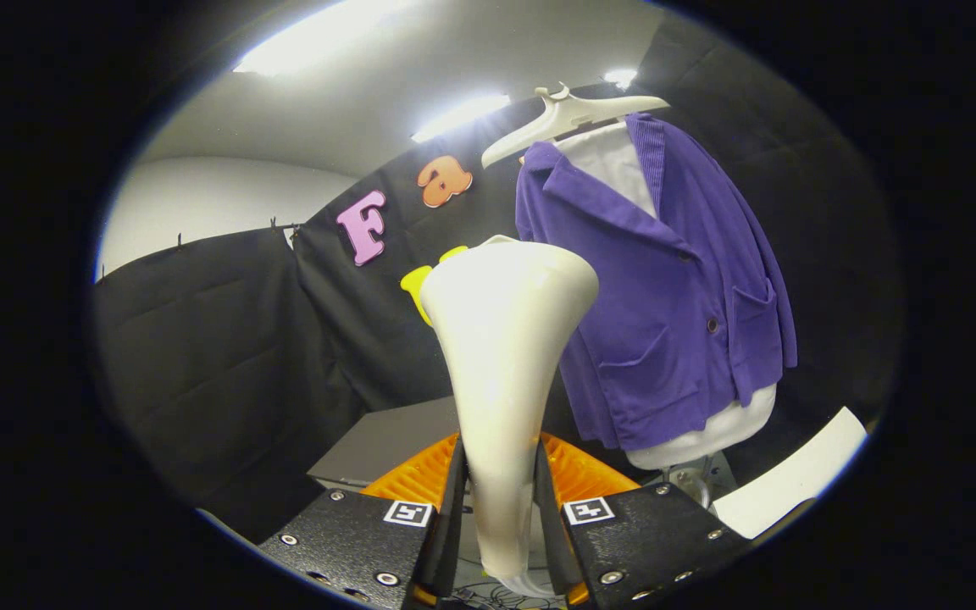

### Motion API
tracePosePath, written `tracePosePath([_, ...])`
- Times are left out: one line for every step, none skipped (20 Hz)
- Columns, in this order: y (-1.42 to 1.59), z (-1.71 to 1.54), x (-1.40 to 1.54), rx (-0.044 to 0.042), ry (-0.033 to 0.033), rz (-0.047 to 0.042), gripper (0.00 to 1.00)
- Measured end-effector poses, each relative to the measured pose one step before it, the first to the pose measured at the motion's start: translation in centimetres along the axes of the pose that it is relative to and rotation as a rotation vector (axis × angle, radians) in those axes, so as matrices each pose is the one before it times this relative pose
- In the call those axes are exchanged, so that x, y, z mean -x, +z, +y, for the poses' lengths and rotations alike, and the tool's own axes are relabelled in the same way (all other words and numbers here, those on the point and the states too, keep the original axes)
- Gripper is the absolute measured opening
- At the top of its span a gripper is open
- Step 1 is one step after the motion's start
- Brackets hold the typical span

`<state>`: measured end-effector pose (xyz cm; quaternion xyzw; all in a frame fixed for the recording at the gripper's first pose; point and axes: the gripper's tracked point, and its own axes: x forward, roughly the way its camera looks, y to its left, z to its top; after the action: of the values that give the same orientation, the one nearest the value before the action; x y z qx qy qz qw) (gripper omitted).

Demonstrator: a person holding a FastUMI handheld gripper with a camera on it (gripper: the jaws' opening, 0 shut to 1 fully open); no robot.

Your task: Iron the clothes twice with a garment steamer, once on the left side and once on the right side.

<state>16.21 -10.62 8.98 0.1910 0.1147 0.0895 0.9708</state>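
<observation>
Black cloth (225, 339) is hung as the booth's wall on the left and behind, with a pale wall and a ceiling lit by bright strip lights (458, 114) seen above it. A grey counter (395, 440) is seen low in the scene, just beyond the jaws. On the right, near the counter's edge, a white sheet (793, 479) is laid.

The gripper (501, 508) is seen at the near bottom, and its jaws are closed narrowly on the handle of a cream garment steamer (505, 339), which is pressed from both sides. The steamer is held upright between them, its neck widening upward into a broad flared head that is raised well above the fingers. A yellow shape (417, 284) is partly hidden behind the head on its left side.

A purple jacket (666, 296) is hung to the right of the steamer and farther away, on a white hanger (568, 114) placed over a white mannequin torso (708, 436). The torso is shown at the open collar and below the hem, and it is carried on a metal stand (691, 483). The jacket is turned at a slant, with its lapels open, a dark button (711, 324) at the front and patch pockets on both sides. Whether the steamer head is touching the jacket cannot be told; its right edge is seen overlapping the jacket's left front.
</observation>
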Motion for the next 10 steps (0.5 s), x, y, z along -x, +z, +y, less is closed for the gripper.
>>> tracePosePath([1.373, -0.059, -0.746, -0.00112, -0.00032, -0.01931, 0.42])
tracePosePath([1.268, -0.128, -0.781, -0.00222, -0.00203, -0.02089, 0.42])
tracePosePath([1.29, -0.18, -0.656, -0.00415, -0.00266, -0.0248, 0.42])
tracePosePath([1.101, -0.106, -0.695, -0.00076, -0.00142, -0.01895, 0.42])
tracePosePath([1.065, -0.122, -0.693, -0.00058, -0.00174, -0.02249, 0.42])
tracePosePath([1.145, -0.487, -0.814, -0.00171, -0.00331, -0.01909, 0.42])
tracePosePath([0.976, -0.131, -0.758, -0.00159, -0.00129, -0.01564, 0.42])
tracePosePath([0.779, -0.173, -0.574, -0.00538, -0.00264, -0.01925, 0.42])
tracePosePath([1.016, -0.238, -0.83, -0.00101, -0.00382, -0.02032, 0.42])
tracePosePath([0.595, -0.279, -0.55, 0.00303, -0.00456, -0.01788, 0.42])
